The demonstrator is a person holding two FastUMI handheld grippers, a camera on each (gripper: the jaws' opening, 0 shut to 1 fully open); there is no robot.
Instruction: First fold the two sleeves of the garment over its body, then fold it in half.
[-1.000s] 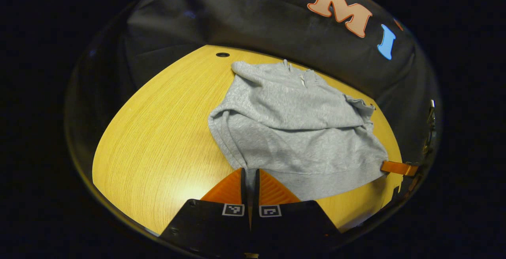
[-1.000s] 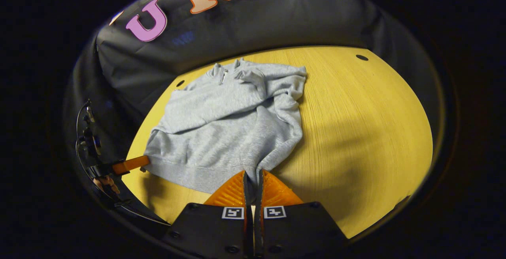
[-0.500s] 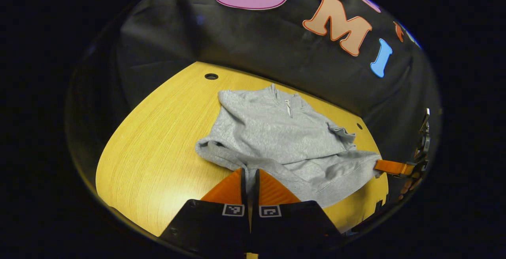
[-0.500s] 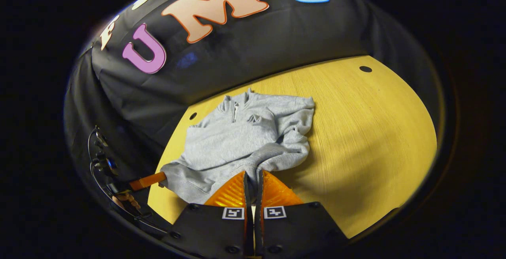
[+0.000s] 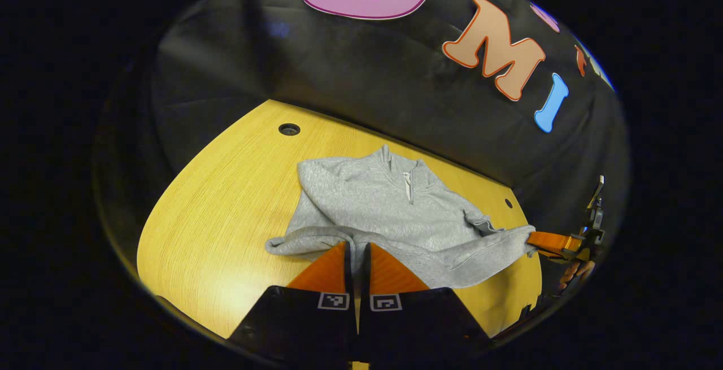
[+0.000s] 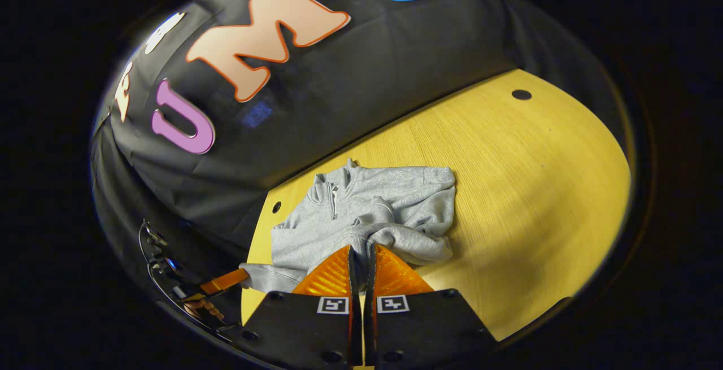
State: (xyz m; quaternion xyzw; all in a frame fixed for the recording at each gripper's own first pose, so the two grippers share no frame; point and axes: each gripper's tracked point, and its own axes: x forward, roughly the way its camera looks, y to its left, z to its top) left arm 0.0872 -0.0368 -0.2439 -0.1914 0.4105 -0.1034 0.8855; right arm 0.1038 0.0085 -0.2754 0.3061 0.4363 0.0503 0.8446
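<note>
A grey zip-neck sweatshirt [image 5: 384,206] lies on the yellow wooden table [image 5: 220,212], collar toward the wall, both sleeves folded over its body. My left gripper [image 5: 357,247] is shut on one corner of the bottom hem, lifted over the lower body. In the right gripper view the sweatshirt [image 6: 384,206] shows with my right gripper [image 6: 361,250] shut on the other hem corner. The right gripper [image 5: 551,240] also appears at the far right of the left gripper view, pinching the hem, and the left gripper [image 6: 226,281] at the lower left of the right gripper view.
The black cloth wall [image 5: 361,76] rises just behind the collar. Small round holes [image 5: 288,129] mark the tabletop near its back edge, another hole [image 6: 521,94] at the far right. Bare wood stretches left of the garment and, in the right gripper view, to its right.
Both grippers have carried the bottom hem up and forward toward the collar, so the lower body now folds over the upper part. The garment looks shorter and nearer the wall.
</note>
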